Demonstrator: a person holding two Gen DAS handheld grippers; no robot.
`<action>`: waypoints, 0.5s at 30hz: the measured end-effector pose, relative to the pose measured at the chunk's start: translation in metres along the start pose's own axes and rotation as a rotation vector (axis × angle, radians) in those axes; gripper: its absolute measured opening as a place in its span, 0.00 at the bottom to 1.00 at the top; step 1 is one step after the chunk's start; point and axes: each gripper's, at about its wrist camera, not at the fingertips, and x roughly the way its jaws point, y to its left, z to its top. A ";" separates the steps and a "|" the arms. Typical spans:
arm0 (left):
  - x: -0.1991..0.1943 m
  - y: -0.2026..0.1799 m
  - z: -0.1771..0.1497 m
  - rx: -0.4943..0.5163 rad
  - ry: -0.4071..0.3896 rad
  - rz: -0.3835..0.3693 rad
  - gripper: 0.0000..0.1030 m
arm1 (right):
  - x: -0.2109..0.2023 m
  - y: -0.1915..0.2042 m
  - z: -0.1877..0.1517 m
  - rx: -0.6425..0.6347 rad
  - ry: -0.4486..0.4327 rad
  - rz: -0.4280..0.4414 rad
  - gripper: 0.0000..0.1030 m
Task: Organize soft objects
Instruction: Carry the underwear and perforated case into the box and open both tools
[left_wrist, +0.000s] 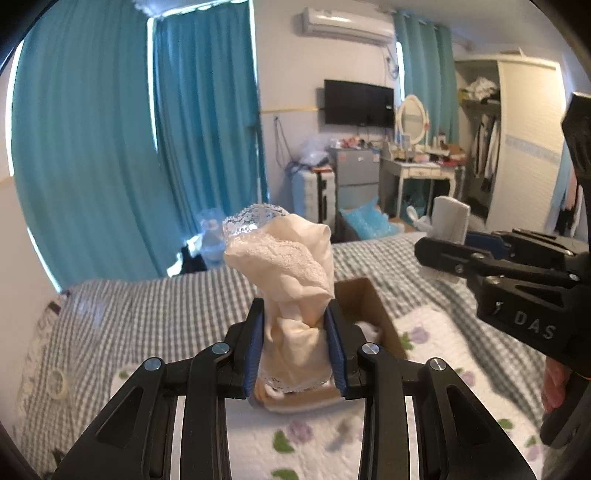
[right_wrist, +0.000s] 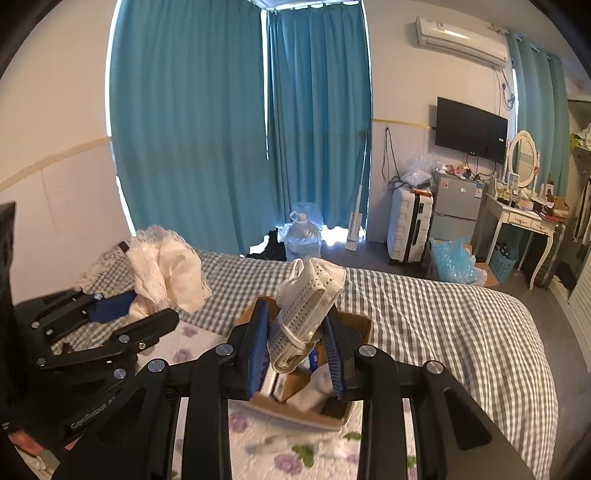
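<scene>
Cream lace-trimmed cloth bundle (left_wrist: 291, 280) sits clamped in the left gripper (left_wrist: 295, 343); the right gripper (right_wrist: 297, 343) pinches a folded white dotted fabric roll (right_wrist: 306, 306) above the cardboard box (right_wrist: 354, 325).

**A bedroom with teal curtains and a cluttered far wall**

Teal curtains (right_wrist: 240, 125) fill the left and centre of both views, daylight leaking at their edges and hem. Pale walls (right_wrist: 55, 110) carry a thin yellow band. An air conditioner (right_wrist: 461, 38) hangs at upper right, above a black television (right_wrist: 471, 129). Below stand a white suitcase (right_wrist: 408, 227), a small grey fridge (right_wrist: 456, 203) and a white dressing table (right_wrist: 524, 221) with an oval mirror (right_wrist: 522, 153). An open wardrobe (left_wrist: 517, 140) occupies the far right. A grey checked bed (right_wrist: 443, 317) spans the foreground; the floor (right_wrist: 369, 254) is dark grey.
</scene>
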 end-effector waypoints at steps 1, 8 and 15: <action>0.014 0.001 -0.001 0.005 0.010 0.002 0.30 | 0.016 -0.003 0.000 0.001 0.012 -0.003 0.28; 0.097 0.005 -0.019 0.021 0.081 0.000 0.30 | 0.109 -0.029 -0.022 0.024 0.108 -0.014 0.28; 0.162 0.004 -0.043 -0.023 0.151 -0.030 0.37 | 0.178 -0.060 -0.044 0.077 0.168 0.007 0.28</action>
